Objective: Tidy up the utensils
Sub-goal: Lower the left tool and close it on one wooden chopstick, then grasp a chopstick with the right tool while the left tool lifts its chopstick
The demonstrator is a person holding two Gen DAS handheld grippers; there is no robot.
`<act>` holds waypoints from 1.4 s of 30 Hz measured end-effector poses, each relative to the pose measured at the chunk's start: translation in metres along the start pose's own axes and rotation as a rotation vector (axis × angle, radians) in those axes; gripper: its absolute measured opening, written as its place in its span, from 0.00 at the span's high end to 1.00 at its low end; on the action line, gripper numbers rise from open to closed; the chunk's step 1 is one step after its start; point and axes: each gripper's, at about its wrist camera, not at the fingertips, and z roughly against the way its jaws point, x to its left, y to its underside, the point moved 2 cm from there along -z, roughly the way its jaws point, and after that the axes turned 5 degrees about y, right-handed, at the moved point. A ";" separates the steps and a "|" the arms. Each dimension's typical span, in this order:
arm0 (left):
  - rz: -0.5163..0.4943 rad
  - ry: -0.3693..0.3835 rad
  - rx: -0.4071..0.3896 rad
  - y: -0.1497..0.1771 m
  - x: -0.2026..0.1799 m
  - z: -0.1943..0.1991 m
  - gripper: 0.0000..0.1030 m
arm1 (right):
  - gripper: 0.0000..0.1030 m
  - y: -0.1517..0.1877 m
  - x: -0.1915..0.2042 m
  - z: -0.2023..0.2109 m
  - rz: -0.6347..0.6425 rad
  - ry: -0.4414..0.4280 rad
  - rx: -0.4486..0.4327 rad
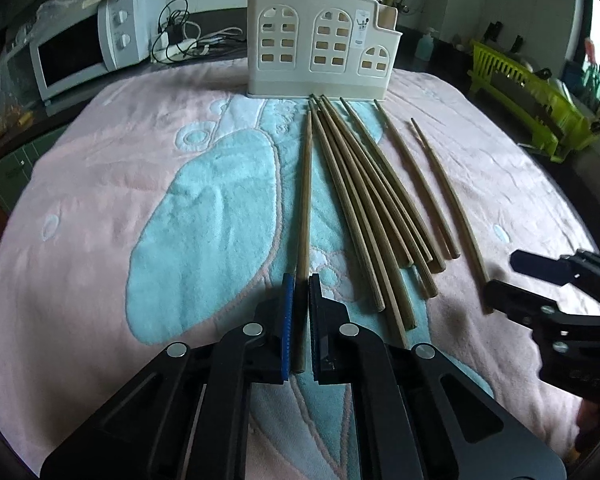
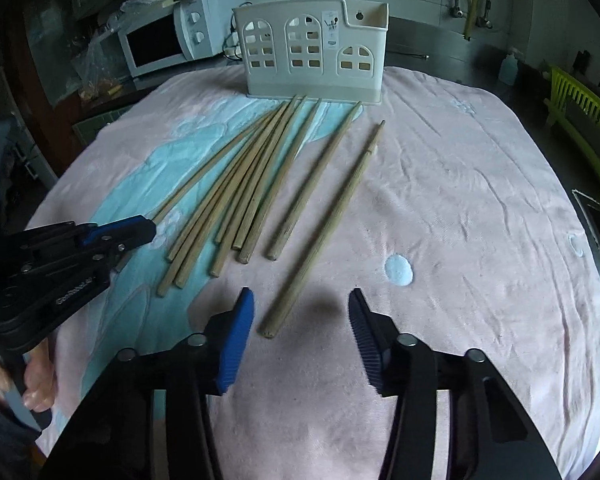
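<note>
Holder (image 1: 322, 46) at the towel's (image 1: 100, 200) far edge, chopsticks (image 1: 364, 200) fanned before it, microwave (image 1: 80, 52) behind left, rack (image 1: 532, 92) right.

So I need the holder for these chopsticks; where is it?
The holder stands upright at the towel's far edge, just beyond the chopsticks' tips, right of the microwave.

Ten wooden chopsticks (image 1: 304, 200) by my count, though the bunch overlapped. One cream utensil holder (image 1: 320, 40), one white microwave (image 1: 72, 56), one green dish rack (image 1: 528, 92), one pink towel (image 1: 100, 200). Two grippers showed: left gripper (image 1: 300, 288), right gripper (image 2: 300, 300).
</note>
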 end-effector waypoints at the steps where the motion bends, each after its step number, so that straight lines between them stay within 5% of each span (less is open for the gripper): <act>1: 0.000 0.006 -0.001 0.000 0.001 0.000 0.94 | 0.62 0.000 0.001 -0.002 -0.002 0.004 0.006; 12: 0.015 0.025 -0.001 0.000 0.002 -0.001 0.91 | 0.75 -0.005 0.008 -0.015 -0.025 0.098 0.004; 17: 0.032 0.030 -0.001 0.000 0.003 -0.001 0.91 | 0.91 -0.005 0.001 -0.015 -0.050 0.086 0.001; 42: 0.049 0.033 -0.018 0.003 -0.001 -0.001 0.82 | 0.93 -0.033 -0.042 0.061 -0.061 0.019 -0.253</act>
